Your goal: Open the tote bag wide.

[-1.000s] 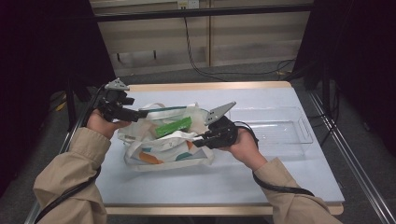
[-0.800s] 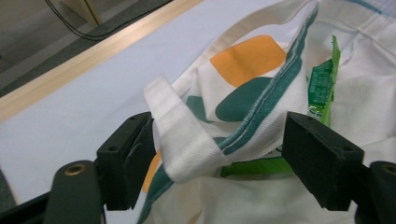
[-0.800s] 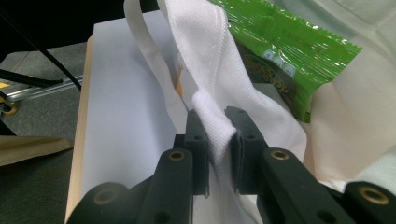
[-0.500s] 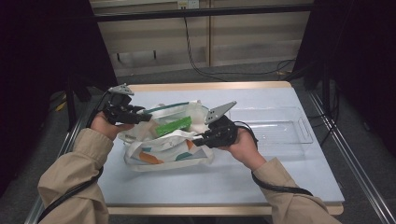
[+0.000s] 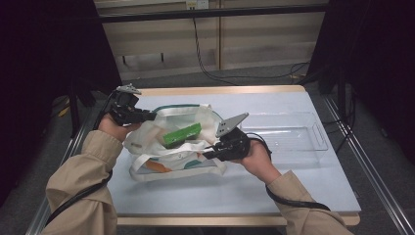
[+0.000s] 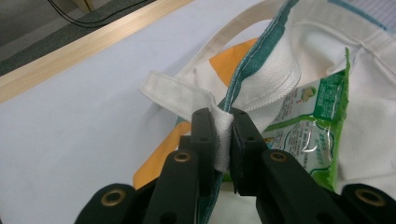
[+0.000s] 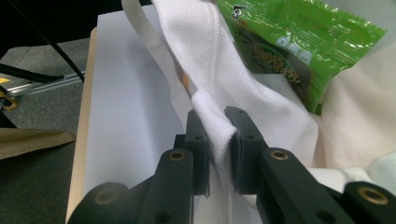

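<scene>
A white tote bag (image 5: 188, 157) with teal trim and orange patches lies on the table, its mouth held apart. A green snack packet (image 5: 182, 134) sticks out of the mouth. My left gripper (image 5: 149, 116) is at the bag's left rim. Its jaws have just been closing and now pinch the white fabric at the teal hem (image 6: 223, 135), with the packet (image 6: 313, 121) just beyond. My right gripper (image 5: 208, 152) holds the near right rim, shut on a fold of white cloth (image 7: 217, 130). The packet (image 7: 299, 42) lies ahead of it.
A clear plastic tray (image 5: 320, 142) stands to the right of the bag. The pale table (image 5: 254, 196) has a wooden far edge (image 5: 220, 90). Metal rails run along both sides of the table. Dark space surrounds it.
My left gripper has shifted right onto the bag's left rim and its jaws have closed on the fabric. The right gripper has kept its grip and place.
</scene>
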